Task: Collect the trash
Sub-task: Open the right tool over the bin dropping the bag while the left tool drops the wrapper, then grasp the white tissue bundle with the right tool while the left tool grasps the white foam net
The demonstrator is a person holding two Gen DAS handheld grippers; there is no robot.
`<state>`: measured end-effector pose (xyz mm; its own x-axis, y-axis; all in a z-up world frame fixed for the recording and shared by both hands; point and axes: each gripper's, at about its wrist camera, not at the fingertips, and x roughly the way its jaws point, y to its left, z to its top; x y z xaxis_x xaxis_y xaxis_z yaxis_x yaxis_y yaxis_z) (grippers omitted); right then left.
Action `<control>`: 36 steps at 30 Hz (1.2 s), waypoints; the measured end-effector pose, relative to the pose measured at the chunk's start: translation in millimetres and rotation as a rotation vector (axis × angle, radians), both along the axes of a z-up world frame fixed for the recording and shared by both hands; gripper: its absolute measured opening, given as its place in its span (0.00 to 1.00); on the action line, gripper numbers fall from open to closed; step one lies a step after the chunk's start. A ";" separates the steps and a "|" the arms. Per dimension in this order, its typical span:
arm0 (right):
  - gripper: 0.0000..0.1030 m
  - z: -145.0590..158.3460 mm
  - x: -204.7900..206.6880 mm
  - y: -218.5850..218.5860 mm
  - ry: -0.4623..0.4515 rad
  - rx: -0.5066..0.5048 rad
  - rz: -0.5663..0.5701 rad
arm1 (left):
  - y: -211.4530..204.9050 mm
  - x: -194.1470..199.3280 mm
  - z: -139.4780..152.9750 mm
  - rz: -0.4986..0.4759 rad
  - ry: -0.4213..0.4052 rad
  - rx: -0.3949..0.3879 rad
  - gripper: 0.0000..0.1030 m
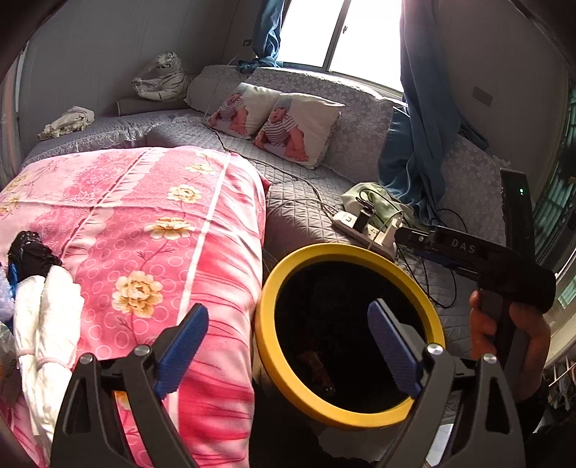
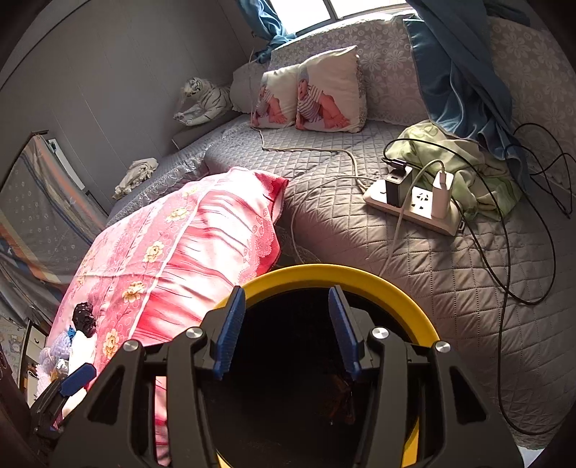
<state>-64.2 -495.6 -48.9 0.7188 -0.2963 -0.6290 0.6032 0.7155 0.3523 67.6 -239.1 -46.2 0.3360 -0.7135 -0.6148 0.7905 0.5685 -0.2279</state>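
Sunlit window (image 1: 338, 32) (blue curtains (image 1: 421, 118)), grey bed (image 2: 414, 259).

**Cloth, plastic and matt rubbery pads**

The bin's yellow rim (image 1: 264, 334) looks like smooth matt plastic. The grey bedspread (image 2: 414, 259) is quilted cloth stitched in diamonds; the pink floral blanket (image 1: 151, 216) is soft cloth with a slight sheen. The power strip (image 2: 417, 205) is glossy white plastic. The blue pads (image 2: 230, 342) look ribbed and matt.

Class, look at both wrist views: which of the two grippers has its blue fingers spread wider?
The left gripper: its fingers straddle the yellow-rimmed bin's near edge, one over the pink quilt. The right gripper's fingers stand closer together, both over the bin's mouth.
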 end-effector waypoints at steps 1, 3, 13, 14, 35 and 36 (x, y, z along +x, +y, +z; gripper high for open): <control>0.48 3.2 1.4 3.9 -0.014 -0.010 0.013 | 7.5 2.4 5.1 0.020 -0.014 -0.007 0.87; 0.52 7.8 5.8 12.7 -0.032 -0.031 0.041 | 23.8 8.9 15.5 0.066 -0.030 -0.020 0.92; 0.62 13.3 46.4 88.6 -0.092 -0.061 0.357 | 127.7 27.3 55.5 0.339 -0.151 -0.011 0.92; 0.62 12.8 51.6 98.4 -0.093 -0.061 0.396 | 143.2 28.5 57.3 0.368 -0.157 -0.007 0.92; 0.64 -15.6 106.0 248.3 0.042 -0.103 0.867 | 288.6 70.2 -2.6 0.689 0.031 -0.017 0.92; 0.64 -16.9 107.6 248.0 0.045 -0.092 0.870 | 287.8 71.8 -3.9 0.685 0.034 -0.019 0.92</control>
